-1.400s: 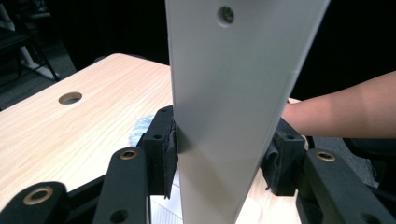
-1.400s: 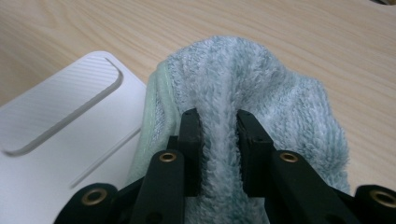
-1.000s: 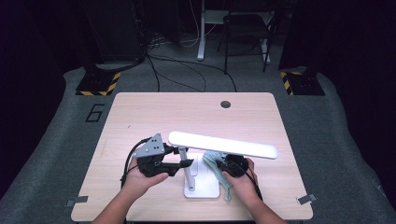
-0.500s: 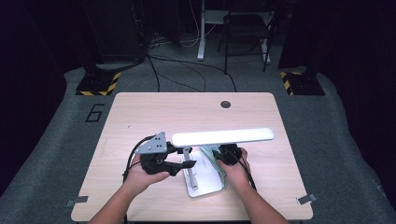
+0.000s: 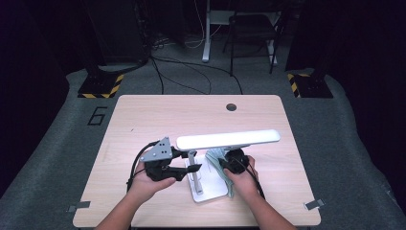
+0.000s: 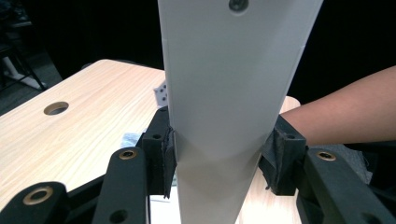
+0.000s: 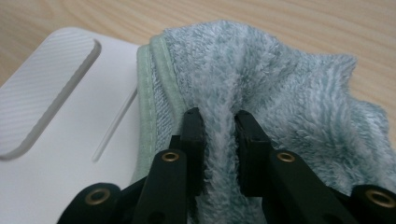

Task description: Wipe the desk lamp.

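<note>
On the table point(image 5: 143, 120) stands a white desk lamp point(image 5: 228, 140). The left tool point(image 6: 218, 158) clamps the lamp's upright arm between its pads. The right tool point(image 7: 219, 128) pinches a fold of green towel point(image 7: 299, 107), which lies partly on the lamp's base point(image 7: 70, 140).

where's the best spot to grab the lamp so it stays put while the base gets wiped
Grip the flat white upright arm of the lamp low down, across its narrow width, coming from the left. The left gripper clamps there already, clear of the base where the right gripper holds the cloth.
</note>
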{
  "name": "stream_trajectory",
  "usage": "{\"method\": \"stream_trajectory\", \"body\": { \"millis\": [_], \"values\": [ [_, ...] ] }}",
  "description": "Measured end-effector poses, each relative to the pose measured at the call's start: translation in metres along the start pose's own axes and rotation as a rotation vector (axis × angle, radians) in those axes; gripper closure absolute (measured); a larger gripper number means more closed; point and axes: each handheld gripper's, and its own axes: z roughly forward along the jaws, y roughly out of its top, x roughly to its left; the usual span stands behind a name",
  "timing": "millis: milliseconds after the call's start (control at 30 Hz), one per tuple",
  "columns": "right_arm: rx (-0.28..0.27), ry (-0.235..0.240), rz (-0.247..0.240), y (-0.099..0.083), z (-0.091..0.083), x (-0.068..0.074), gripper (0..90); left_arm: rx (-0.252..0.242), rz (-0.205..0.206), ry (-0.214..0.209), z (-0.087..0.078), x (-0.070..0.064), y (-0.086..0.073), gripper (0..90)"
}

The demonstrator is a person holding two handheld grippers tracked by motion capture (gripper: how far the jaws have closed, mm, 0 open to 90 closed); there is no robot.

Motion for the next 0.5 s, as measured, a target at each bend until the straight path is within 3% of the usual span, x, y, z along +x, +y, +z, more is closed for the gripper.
{"method": "stream_trajectory", "body": {
  "millis": [400,500],
  "values": [
    [0.004,0.050,-0.035,-0.033,-0.030,0.010,77.4,0.006,-0.004,0.022,0.001,-0.002,0.001,52.8],
    [0.003,0.065,-0.021,-0.043,-0.038,0.013,77.3,0.012,-0.004,0.021,0.000,-0.002,0.001,52.8]
  ]
}}
